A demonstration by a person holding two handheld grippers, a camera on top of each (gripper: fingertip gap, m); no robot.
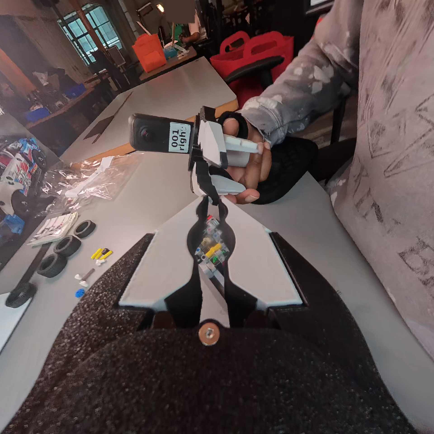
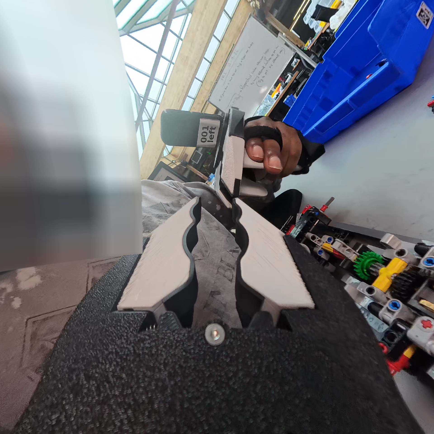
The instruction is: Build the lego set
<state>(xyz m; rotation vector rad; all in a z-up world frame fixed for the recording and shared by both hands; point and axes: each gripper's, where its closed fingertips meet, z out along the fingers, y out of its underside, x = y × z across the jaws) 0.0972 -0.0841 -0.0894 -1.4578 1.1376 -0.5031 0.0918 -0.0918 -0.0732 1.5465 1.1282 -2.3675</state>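
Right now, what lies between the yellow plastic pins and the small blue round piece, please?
White pegs and a brown axle, in the left wrist view.

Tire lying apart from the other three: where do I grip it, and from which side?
Take the lone tire by its wall, coming from above: one finger in the hole, one on the outer tread. It seems to lie flat with the hole facing up, so the rim is open to a top pinch. The other three tires sit clear of it and should not get in the way.

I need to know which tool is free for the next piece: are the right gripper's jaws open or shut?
Open. In its own wrist view the right gripper shows a clear gap between the jaws, with nothing held.
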